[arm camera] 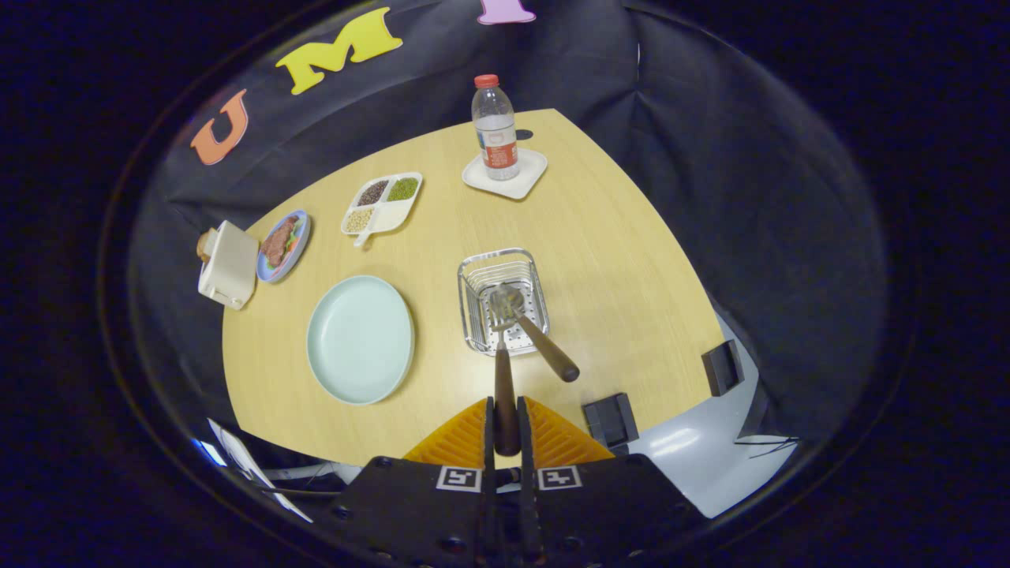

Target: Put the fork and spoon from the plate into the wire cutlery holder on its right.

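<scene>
My gripper (505, 430) is clamped on the fork (503, 379) by its dark handle, tines over the wire cutlery holder (503, 300) just ahead. The spoon (533, 335) already leans inside — half done. The plate (360, 339) left of the holder lies bare; only lowering the fork and letting go remains, I'd judge.
</scene>
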A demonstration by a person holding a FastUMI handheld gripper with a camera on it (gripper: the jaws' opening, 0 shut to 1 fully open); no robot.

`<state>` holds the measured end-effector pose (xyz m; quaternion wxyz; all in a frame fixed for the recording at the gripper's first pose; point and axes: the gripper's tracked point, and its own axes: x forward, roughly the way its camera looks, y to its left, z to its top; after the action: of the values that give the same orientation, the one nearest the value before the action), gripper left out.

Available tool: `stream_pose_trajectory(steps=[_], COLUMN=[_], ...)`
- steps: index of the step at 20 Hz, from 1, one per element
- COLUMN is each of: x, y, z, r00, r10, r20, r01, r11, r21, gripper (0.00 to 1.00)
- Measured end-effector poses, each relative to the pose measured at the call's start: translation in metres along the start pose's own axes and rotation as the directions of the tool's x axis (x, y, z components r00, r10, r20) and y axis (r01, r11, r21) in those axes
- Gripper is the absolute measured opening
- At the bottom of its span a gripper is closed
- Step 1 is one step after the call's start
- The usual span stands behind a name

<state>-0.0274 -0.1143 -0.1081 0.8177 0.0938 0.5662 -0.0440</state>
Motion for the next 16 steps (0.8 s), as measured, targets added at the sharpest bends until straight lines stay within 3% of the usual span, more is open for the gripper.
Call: stream_pose_trajectory(steps=[3, 6, 9, 16], x=[-0.003, -0.005, -0.01, -0.037], y=[0.003, 0.008, 0.01, 0.027], z=[0.002, 0.007, 0.011, 0.039], r00=[1.0, 0.999, 0.996, 0.949], r10=[0.011, 0.029, 0.029, 0.047], r20=[0.018, 0.044, 0.081, 0.312], r01=[-0.011, -0.029, -0.031, -0.039], r11=[1.0, 0.999, 0.999, 0.999], r21=[0.005, 0.015, 0.019, -0.031], gripper=[0.25, 0.59, 0.83, 0.96])
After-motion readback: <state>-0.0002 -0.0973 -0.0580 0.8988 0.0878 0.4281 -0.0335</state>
